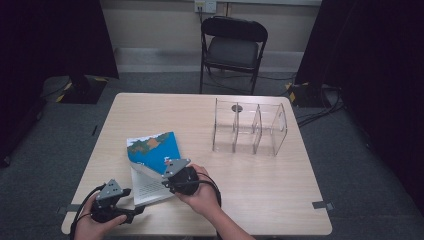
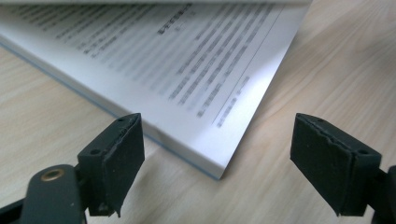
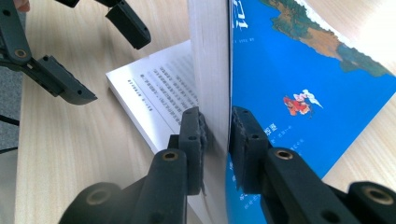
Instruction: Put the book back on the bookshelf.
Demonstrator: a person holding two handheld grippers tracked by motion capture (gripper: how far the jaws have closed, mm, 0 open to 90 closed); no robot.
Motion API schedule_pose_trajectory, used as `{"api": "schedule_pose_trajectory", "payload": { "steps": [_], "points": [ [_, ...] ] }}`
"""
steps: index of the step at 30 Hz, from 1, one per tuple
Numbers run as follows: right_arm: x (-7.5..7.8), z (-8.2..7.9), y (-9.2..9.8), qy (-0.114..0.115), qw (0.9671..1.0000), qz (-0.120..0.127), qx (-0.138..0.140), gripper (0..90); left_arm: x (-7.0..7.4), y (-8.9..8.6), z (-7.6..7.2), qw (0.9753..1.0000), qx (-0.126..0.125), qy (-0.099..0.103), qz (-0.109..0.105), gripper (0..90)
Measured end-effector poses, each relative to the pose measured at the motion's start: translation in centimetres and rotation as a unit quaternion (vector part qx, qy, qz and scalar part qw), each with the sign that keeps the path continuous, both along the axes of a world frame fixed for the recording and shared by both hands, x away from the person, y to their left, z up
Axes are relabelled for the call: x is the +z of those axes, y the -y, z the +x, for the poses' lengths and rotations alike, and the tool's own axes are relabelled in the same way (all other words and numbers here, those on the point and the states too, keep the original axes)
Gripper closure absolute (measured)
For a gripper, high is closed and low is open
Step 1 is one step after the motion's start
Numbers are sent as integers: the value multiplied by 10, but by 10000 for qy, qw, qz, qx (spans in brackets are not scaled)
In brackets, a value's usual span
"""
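A paperback book (image 1: 150, 150) with a blue illustrated cover lies open near the table's front left. My right gripper (image 3: 217, 135) is shut on the front cover and a thick wad of pages (image 3: 210, 70), holding them lifted off the printed page (image 3: 163, 88) below. In the high view the right gripper (image 1: 172, 175) sits at the book's near right edge. My left gripper (image 2: 217, 154) is open, its jaws wide apart on either side of the book's lower corner (image 2: 219, 168), not touching it. In the high view the left gripper (image 1: 131, 201) rests at the table's front left.
A clear acrylic divider rack (image 1: 248, 127) with three compartments stands upright at the back right of the wooden table (image 1: 280, 185). A black folding chair (image 1: 232, 47) is beyond the far edge. Dark curtains hang at both sides.
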State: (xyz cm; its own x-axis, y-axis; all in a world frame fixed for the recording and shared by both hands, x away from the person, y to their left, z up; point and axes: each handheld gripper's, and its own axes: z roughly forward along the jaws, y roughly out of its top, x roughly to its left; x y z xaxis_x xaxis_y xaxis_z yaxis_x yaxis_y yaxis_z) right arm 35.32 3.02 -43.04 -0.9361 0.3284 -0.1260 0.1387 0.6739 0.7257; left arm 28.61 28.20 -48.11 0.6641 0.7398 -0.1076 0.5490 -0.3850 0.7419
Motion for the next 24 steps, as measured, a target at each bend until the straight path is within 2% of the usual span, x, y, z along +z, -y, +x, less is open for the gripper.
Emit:
{"api": "schedule_pose_trajectory", "payload": {
  "steps": [6,8,13,17,18,21,23,24],
  "points": [
    [6,2,-1,-52,10000,-19,-50,767,-6,-1,-1,10000,37,-92,11,176],
    [8,2,-2,-68,9999,-43,-63,767,-8,1,-1,9998,2,-133,120,176],
    [9,3,-2,-63,9999,3,-83,767,-14,4,-1,9997,-66,-164,144,150],
    [11,3,-2,-108,9999,4,-100,767,-16,7,0,9998,5,-86,160,142],
    [11,3,-2,-95,9999,-2,-94,767,-16,8,0,9999,66,-77,100,137],
    [14,4,-2,-86,9999,-37,-116,768,-18,9,2,9998,31,34,192,117],
    [16,4,-2,-100,9998,-10,-149,768,-18,13,1,9996,70,38,254,119],
    [17,4,-2,-92,9998,-45,-154,768,-18,13,0,9993,81,60,346,124]
  ]
}}
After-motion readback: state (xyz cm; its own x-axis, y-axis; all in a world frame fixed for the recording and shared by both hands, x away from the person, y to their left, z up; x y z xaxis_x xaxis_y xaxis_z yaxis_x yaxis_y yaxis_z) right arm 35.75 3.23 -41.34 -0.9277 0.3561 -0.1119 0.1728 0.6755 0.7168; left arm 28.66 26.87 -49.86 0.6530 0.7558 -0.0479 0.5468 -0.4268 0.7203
